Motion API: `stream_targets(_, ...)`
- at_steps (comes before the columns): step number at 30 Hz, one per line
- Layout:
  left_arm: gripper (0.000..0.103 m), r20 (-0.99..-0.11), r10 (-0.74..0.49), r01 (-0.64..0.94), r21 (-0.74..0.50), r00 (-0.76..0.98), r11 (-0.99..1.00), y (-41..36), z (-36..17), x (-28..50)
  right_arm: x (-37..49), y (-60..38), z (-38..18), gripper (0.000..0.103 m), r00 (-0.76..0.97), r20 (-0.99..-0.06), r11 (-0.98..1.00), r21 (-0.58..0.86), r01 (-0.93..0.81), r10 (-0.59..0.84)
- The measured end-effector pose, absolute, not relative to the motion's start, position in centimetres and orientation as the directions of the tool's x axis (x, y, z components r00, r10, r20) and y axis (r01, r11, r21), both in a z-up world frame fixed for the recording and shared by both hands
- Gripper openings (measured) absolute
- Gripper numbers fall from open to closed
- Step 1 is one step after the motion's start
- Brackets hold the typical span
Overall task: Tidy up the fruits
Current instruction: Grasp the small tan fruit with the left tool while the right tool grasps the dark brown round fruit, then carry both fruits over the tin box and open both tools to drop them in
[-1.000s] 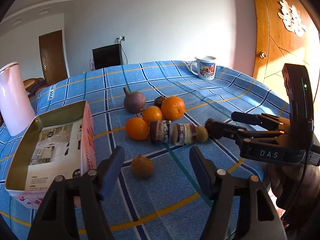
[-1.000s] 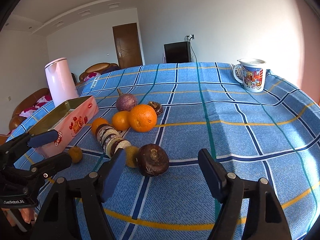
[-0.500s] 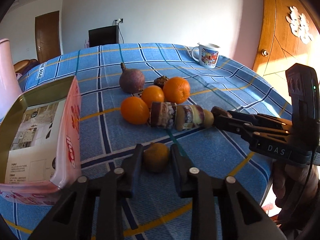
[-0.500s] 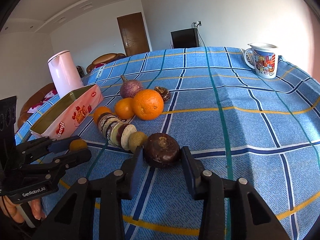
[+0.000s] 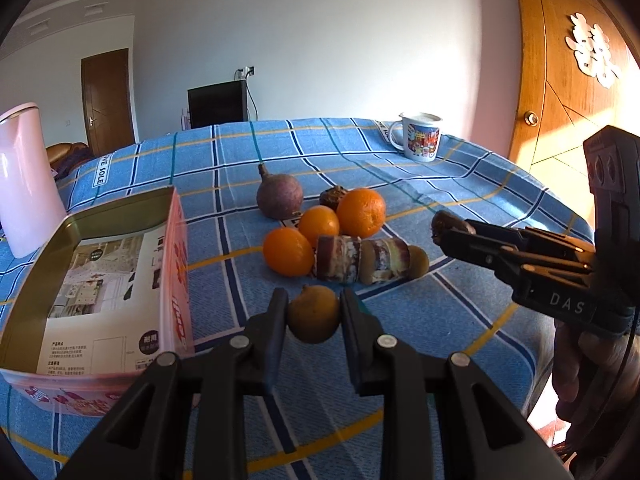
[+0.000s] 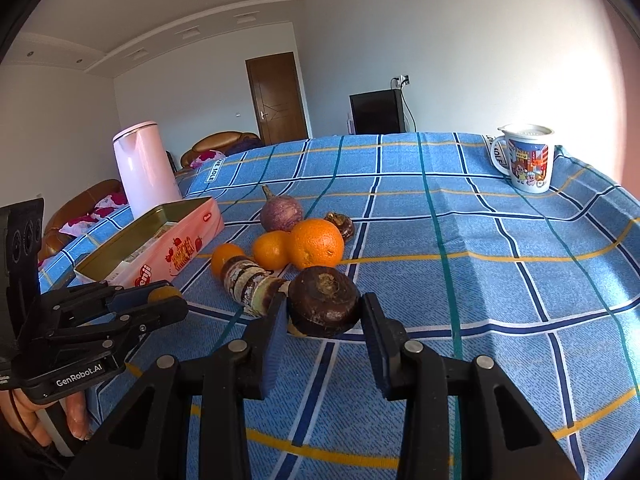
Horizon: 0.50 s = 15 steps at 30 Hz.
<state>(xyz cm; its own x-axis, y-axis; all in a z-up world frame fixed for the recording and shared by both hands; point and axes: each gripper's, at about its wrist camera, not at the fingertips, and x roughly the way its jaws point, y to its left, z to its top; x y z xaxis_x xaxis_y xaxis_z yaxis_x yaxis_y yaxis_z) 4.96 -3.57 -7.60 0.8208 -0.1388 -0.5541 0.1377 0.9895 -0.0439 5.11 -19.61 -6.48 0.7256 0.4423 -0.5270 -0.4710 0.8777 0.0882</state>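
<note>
Closing on fruit, left gripper (image 5: 314,314) clamps small yellow-brown round fruit (image 5: 314,314); right gripper (image 6: 323,307) pinches dark brown bulb (image 6: 323,301); both are ready for lifting toward the open pink tin box (image 5: 176,272).

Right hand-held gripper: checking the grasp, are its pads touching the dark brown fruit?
Touching: the right wrist view shows both pads of the right hand-held gripper pressed against the dark brown fruit.

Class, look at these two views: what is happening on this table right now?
A person holds a tool in each hand. The left tool has closed on a small yellow-brown fruit. The right tool has just closed on a dark brown round fruit. Three oranges and other fruits lie on the blue checked tablecloth. The open pink tin holds no fruit yet.
</note>
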Motion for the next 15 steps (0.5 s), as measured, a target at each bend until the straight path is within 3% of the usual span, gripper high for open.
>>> stream_targets(15, 0.028, -0.464, -0.036, 0.049, 0.016, 0.885, 0.999, -1.1, -5.4, 3.2, 4.0, -16.8, -4.4, 0.039, 0.749, -0.464, 0.853, 0.030, -0.521, 0.473)
